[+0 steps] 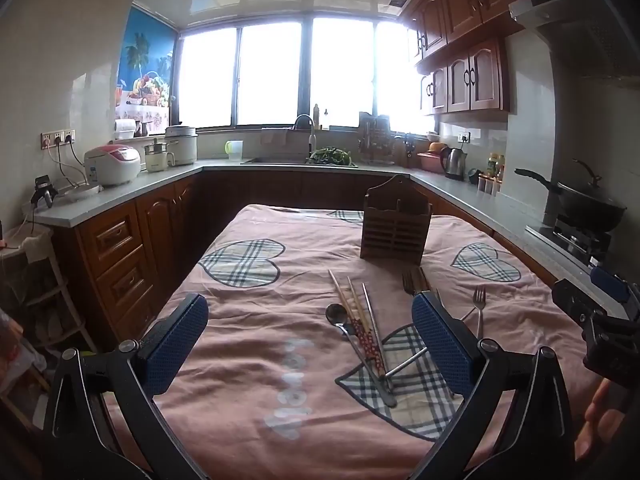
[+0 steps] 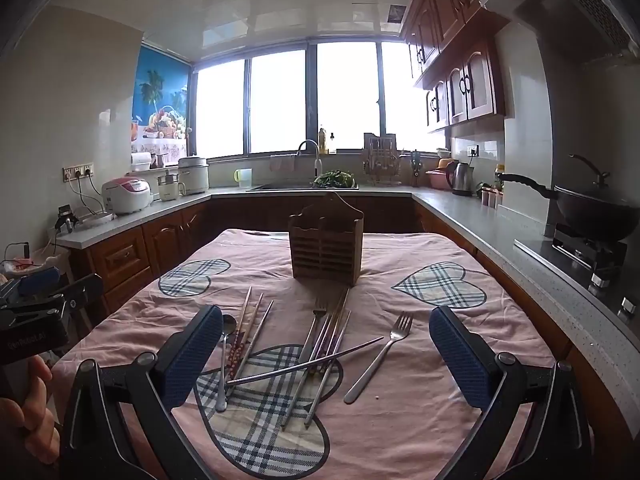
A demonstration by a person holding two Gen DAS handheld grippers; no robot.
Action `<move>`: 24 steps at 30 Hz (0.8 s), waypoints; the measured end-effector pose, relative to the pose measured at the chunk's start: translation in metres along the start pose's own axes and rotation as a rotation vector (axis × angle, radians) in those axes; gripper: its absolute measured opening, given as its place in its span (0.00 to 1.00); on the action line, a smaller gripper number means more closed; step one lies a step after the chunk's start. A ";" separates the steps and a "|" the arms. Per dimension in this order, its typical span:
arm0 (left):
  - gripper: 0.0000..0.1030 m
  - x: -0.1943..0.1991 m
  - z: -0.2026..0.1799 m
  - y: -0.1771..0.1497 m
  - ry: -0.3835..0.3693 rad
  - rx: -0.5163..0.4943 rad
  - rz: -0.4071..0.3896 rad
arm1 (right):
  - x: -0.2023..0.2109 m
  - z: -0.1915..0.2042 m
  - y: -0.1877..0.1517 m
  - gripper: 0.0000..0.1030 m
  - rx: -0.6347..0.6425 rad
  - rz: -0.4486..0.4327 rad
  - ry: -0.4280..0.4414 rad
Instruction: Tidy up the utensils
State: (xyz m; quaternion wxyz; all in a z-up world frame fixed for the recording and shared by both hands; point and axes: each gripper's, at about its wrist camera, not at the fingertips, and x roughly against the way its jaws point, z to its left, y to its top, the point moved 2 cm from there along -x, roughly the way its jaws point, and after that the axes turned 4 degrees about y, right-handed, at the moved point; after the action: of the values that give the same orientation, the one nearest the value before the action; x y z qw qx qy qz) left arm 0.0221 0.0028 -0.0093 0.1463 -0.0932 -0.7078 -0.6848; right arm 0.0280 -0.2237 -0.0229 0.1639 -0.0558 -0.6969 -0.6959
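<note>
A brown slatted wooden utensil holder (image 2: 326, 246) stands upright mid-table; it also shows in the left wrist view (image 1: 395, 227). Loose utensils lie in front of it on the pink cloth: a spoon (image 2: 225, 354), wooden chopsticks (image 2: 245, 330), metal chopsticks (image 2: 304, 366), a fork among them (image 2: 314, 330) and a separate fork (image 2: 380, 354). In the left wrist view I see the spoon (image 1: 344, 326), chopsticks (image 1: 354, 312) and fork (image 1: 479, 306). My left gripper (image 1: 310, 340) is open and empty above the cloth, left of the pile. My right gripper (image 2: 326, 354) is open and empty above the pile.
The table wears a pink cloth with plaid hearts (image 2: 440, 284). Kitchen counters run around it: rice cooker (image 2: 126, 195) at left, sink (image 2: 308, 187) at the back, kettle (image 2: 461, 178) and a wok on the stove (image 2: 596, 212) at right.
</note>
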 end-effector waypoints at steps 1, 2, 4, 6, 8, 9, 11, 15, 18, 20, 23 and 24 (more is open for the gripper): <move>1.00 0.000 0.000 0.000 0.001 -0.001 0.000 | 0.000 -0.001 0.001 1.00 -0.002 -0.001 0.001; 1.00 0.000 0.000 0.000 0.001 -0.001 0.000 | 0.001 -0.001 0.001 1.00 -0.003 -0.003 0.000; 1.00 0.000 0.000 0.001 0.002 -0.002 -0.002 | 0.001 -0.002 0.001 1.00 -0.006 -0.006 0.000; 1.00 0.000 -0.001 0.001 0.003 -0.004 -0.002 | 0.002 -0.003 0.002 1.00 -0.010 -0.009 0.002; 1.00 0.001 -0.001 0.001 0.006 -0.007 -0.003 | 0.003 -0.004 0.003 1.00 -0.014 -0.013 0.005; 1.00 0.001 -0.001 0.001 0.007 -0.008 -0.003 | 0.003 -0.004 0.003 1.00 -0.014 -0.013 0.005; 1.00 0.000 -0.001 0.001 0.005 -0.007 -0.001 | 0.003 -0.004 0.003 1.00 -0.014 -0.012 0.006; 1.00 0.000 -0.001 0.001 0.006 -0.007 -0.001 | 0.003 -0.003 0.004 1.00 -0.013 -0.011 0.008; 1.00 0.000 -0.001 0.001 0.005 -0.007 0.000 | 0.002 -0.003 0.004 1.00 -0.013 -0.010 0.007; 1.00 0.000 -0.001 0.001 0.006 -0.006 0.000 | 0.002 -0.003 0.003 1.00 -0.013 -0.010 0.007; 1.00 -0.001 -0.001 0.001 0.006 -0.006 0.001 | 0.002 -0.003 0.004 1.00 -0.013 -0.009 0.009; 1.00 -0.001 -0.001 0.001 0.007 -0.007 0.000 | 0.002 -0.003 0.004 1.00 -0.013 -0.009 0.009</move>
State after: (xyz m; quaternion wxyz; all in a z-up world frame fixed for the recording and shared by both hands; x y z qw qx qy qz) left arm 0.0232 0.0015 -0.0085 0.1484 -0.0911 -0.7051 -0.6874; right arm 0.0275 -0.2266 -0.0188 0.1636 -0.0503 -0.6920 -0.7013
